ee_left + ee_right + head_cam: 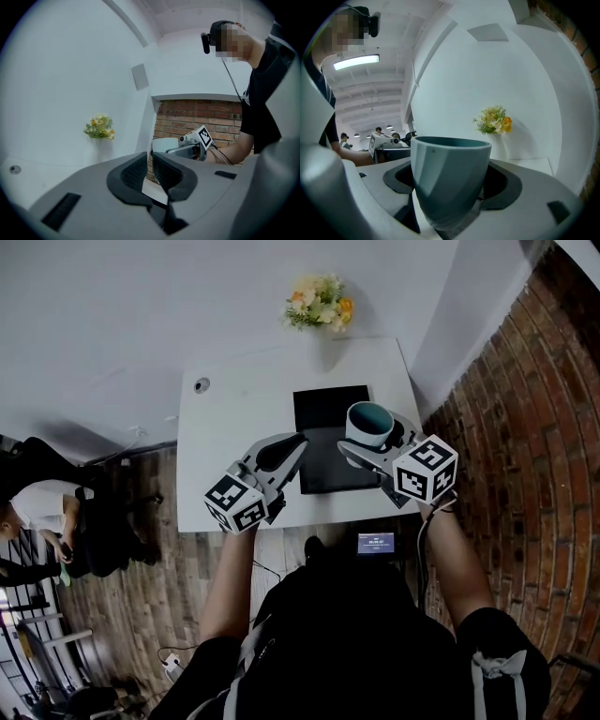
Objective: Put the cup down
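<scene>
A teal cup (370,423) is held upright in my right gripper (373,444), whose pads press on its sides. It hangs above the right part of a black mat (323,479) on the white table (234,427). In the right gripper view the cup (450,183) fills the space between the pads of that gripper (452,187). My left gripper (294,448) hovers at the mat's left edge, apart from the cup. Its jaws (151,171) stand nearly together with a thin slit and nothing between them. The left gripper view shows the cup (164,144) beyond them.
A bunch of flowers (321,302) stands at the table's far edge. A small round fitting (201,384) sits at the table's far left corner. A brick wall (525,427) runs along the right. A person (37,507) sits on the floor side at the left.
</scene>
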`<state>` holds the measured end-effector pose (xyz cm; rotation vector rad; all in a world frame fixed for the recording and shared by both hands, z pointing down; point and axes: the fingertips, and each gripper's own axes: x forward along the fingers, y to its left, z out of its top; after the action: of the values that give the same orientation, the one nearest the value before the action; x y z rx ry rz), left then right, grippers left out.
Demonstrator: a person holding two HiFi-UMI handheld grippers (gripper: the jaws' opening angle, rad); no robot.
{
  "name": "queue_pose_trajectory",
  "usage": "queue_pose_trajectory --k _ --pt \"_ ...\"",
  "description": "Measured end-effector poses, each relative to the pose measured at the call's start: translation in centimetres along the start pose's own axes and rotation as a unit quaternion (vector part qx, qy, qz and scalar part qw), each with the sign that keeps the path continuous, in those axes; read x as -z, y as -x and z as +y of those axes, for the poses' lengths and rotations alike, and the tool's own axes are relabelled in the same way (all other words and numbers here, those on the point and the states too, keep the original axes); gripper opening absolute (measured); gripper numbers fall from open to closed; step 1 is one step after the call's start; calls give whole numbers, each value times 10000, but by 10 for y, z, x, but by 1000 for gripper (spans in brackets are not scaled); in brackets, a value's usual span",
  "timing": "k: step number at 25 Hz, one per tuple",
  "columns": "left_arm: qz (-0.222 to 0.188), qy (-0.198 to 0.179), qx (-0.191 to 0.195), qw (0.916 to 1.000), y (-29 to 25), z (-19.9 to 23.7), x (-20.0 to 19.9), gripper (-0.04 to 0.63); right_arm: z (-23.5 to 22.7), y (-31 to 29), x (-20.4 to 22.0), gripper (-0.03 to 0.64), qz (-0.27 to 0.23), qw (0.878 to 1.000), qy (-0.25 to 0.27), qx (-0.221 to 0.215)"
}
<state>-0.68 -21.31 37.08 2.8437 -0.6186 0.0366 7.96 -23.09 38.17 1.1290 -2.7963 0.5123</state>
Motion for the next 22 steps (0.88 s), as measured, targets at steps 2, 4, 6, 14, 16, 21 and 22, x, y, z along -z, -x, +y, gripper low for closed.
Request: queue_pose_trajectory --k 2,4,6,14,16,21,22 --pt "-17 0 -48 10000 0 4 -1 29 -4 -5 0 394 -3 10000 1 2" --pt "-10 25 -102 9999 1 7 0 20 -9 -12 1 394 18 10000 -2 28" --pt "-17 69 -172 9998 3 10 2 8 -18 -20 4 394 44 9999 -39 97" --pt "-57 294 -457 9985 7 31 10 8 -68 -78 26 394 85 9986 -303 436" --pt "-65 349 -505 9981 8 37 12 8 -78 -97 33 394 122 9985 -244 474" --pt "-94 465 -601 9971 10 51 19 8 -108 -150 61 394 220 9971 -148 707" --pt "-96 481 -614 9969 10 54 20 8 -114 -159 67 394 252 9967 -115 766"
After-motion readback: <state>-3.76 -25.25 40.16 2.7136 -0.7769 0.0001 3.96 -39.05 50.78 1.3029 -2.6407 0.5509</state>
